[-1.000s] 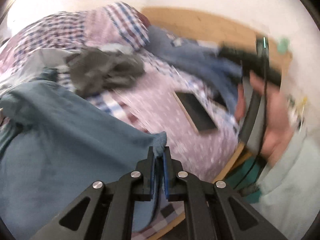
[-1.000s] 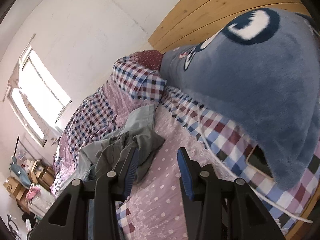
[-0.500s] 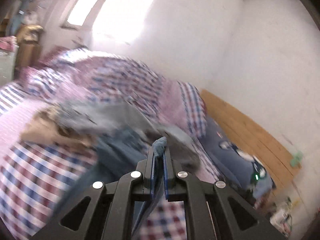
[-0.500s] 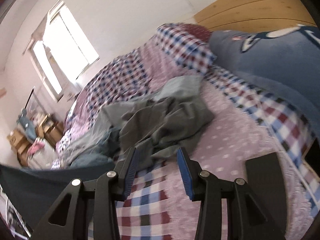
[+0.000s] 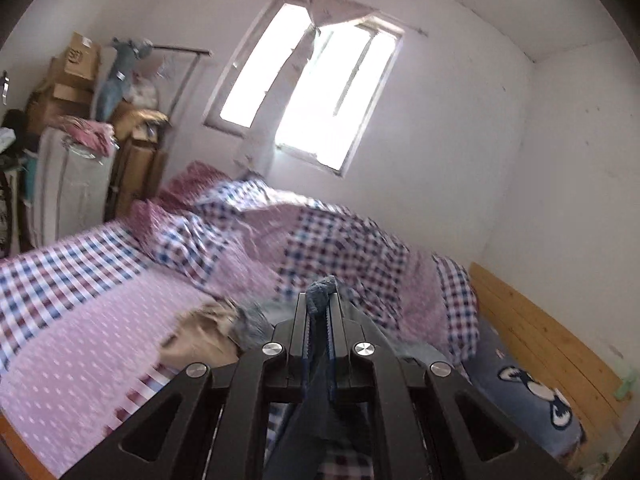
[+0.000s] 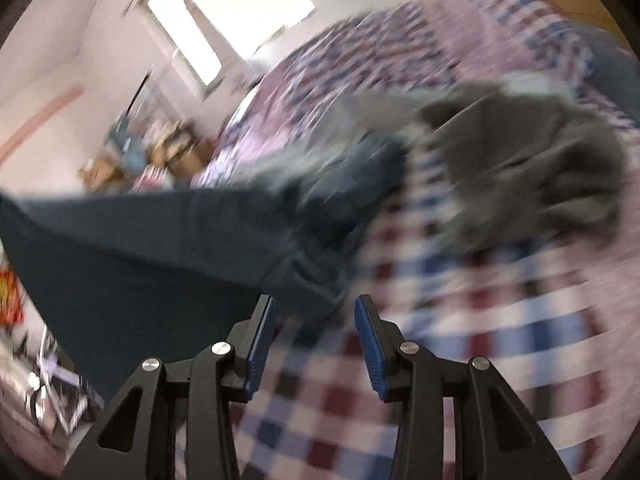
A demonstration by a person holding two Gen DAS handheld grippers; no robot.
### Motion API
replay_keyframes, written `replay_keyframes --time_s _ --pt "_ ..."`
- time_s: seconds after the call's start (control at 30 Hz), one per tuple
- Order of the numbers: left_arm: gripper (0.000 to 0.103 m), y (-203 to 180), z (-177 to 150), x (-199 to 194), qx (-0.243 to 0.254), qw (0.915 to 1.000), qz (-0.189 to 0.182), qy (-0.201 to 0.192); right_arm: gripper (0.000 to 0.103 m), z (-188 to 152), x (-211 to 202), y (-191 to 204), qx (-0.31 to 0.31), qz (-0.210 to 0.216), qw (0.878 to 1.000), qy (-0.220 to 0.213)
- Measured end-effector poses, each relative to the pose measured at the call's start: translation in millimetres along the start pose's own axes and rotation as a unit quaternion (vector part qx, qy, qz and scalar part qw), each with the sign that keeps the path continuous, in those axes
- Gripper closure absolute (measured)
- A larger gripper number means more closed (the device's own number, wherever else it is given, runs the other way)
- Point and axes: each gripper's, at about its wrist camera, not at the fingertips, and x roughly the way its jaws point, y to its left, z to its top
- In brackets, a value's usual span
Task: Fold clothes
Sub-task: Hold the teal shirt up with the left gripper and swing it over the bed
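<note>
Here, the left gripper (image 5: 320, 312) is clamped on one corner of a blue garment (image 6: 152, 240), a tuft of cloth poking out above its tips and the rest hanging below. The right gripper (image 6: 314, 332) stands with jaws apart, holding nothing, just short of the garment's stretched, blurred edge. Beyond the garment, on the checked bed cover (image 6: 460, 320), lies one crumpled grey garment (image 6: 532, 168); one tan piece (image 5: 200, 332) lies on the cover too. Farther off, one bright window (image 5: 308, 96) lights the white wall.
</note>
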Motion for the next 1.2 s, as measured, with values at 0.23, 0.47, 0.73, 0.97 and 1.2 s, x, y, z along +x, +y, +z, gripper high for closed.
replay_keyframes --time_s 0.23,0.47,0.73,0.97,1.2 --pt "0.098 74 30 -4 -0.037 0.9976 0.057 -0.017 0.059 -37 55 80 -0.114 0.051 0.989 0.083" --pt "0.098 173 42 6 -0.067 0.9881 0.138 -0.016 0.059 -63 86 115 -0.149 0.076 0.976 0.143" --pt "0.098 273 52 18 -0.097 0.9769 0.190 -0.020 0.059 -111 104 164 -0.178 0.101 0.961 0.184" --pt "0.098 309 66 33 -0.081 0.9783 0.190 -0.009 0.057 -147 116 218 -0.202 0.106 0.959 0.166" --pt "0.099 321 96 51 -0.068 0.9817 0.177 -0.015 0.057 -180 118 269 -0.281 0.063 0.947 0.143"
